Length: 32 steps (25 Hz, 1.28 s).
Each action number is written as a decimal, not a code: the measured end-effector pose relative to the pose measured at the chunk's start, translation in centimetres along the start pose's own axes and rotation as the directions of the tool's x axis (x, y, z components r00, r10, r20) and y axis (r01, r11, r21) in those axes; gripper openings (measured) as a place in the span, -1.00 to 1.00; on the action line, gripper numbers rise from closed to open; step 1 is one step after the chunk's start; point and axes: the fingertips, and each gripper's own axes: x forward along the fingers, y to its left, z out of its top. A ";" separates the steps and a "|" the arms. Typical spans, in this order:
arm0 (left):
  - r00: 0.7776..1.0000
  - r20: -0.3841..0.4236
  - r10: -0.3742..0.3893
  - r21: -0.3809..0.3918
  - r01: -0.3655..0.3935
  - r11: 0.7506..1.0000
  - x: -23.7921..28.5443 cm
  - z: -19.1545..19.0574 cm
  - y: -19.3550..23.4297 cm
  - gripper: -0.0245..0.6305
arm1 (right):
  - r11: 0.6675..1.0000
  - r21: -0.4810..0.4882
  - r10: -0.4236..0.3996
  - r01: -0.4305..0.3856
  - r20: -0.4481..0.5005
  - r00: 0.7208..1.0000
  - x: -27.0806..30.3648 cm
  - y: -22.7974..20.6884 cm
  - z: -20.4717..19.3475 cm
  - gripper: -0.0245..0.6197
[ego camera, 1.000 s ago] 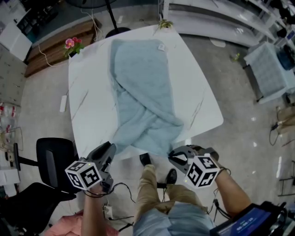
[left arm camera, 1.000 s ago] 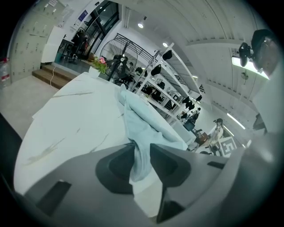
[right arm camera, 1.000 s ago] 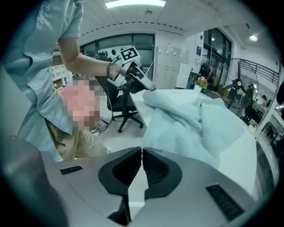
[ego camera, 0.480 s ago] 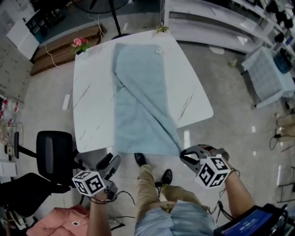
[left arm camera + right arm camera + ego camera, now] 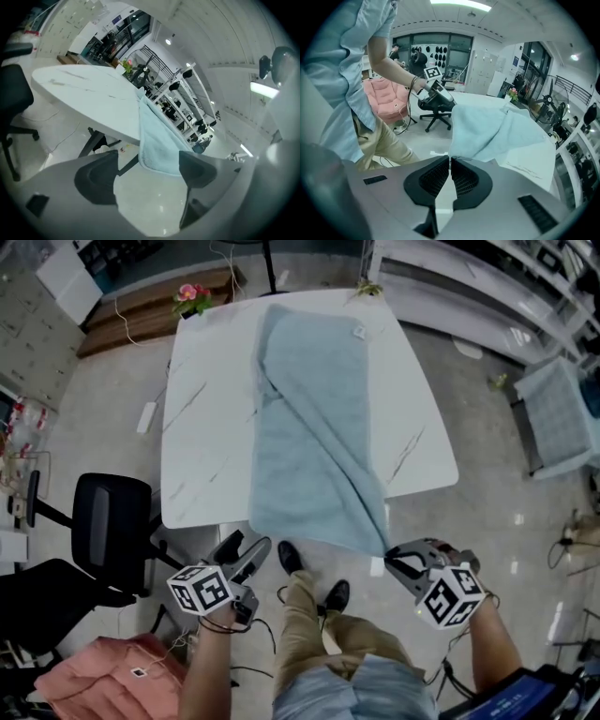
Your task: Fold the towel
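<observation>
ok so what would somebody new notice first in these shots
A long pale blue towel runs down the middle of the white table, its near end hanging over the edge. The right gripper is shut on the towel's near right corner, held out past the table. The left gripper, below the table's near edge, has just been opening its jaws, with nothing between them.

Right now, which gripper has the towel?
The right gripper: its jaws are shut on the towel's near corner. The left gripper has just been opening; its jaws stand wide apart with nothing between them.
</observation>
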 end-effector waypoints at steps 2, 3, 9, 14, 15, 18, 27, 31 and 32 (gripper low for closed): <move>0.999 0.016 -0.032 -0.052 0.033 0.998 1.1 -0.2 0.5 0.35 | 1.000 0.007 0.004 -0.004 0.026 1.000 -0.4 -0.1 0.4 -0.82; 0.998 0.023 -0.051 -0.074 0.052 0.996 1.7 -0.4 0.6 0.39 | 1.000 0.011 0.005 -0.005 0.042 0.999 -0.7 -0.2 0.7 -0.82; 0.962 0.183 -0.201 -0.323 0.252 0.912 4.1 -1.1 0.9 0.44 | 0.999 0.016 0.037 -0.039 0.103 0.994 -2.2 -0.7 1.4 -0.83; 0.939 0.311 -0.146 -0.432 0.277 0.859 1.7 0.7 1.3 -0.78 | 0.999 0.019 0.047 -0.049 0.111 0.993 -2.1 -0.6 1.4 -0.83; 0.937 0.323 -0.130 -0.431 0.268 0.862 0.9 1.0 1.2 -0.85 | 0.999 0.019 0.048 -0.051 0.119 0.992 -2.0 -0.5 1.5 -0.83; 0.931 0.354 -0.090 -0.405 0.239 0.882 -1.6 2.4 0.2 -0.86 | 0.998 0.016 0.051 -0.054 0.140 0.989 -1.8 -0.1 1.8 -0.83; 0.934 0.354 0.047 -0.376 0.097 0.921 -8.6 6.9 -3.8 -0.85 | 0.999 -0.015 0.038 -0.036 0.224 0.974 -3.2 2.5 6.0 -0.83; 0.939 0.336 0.079 -0.370 0.054 0.927 -10.9 7.4 -5.9 -0.85 | 1.000 0.022 0.009 -0.015 0.245 0.970 -5.4 3.7 7.7 -0.83; 0.940 0.331 0.084 -0.374 0.048 0.926 -11.3 7.4 -6.4 -0.85 | 0.999 0.030 0.003 -0.011 0.245 0.970 -5.9 4.0 8.0 -0.83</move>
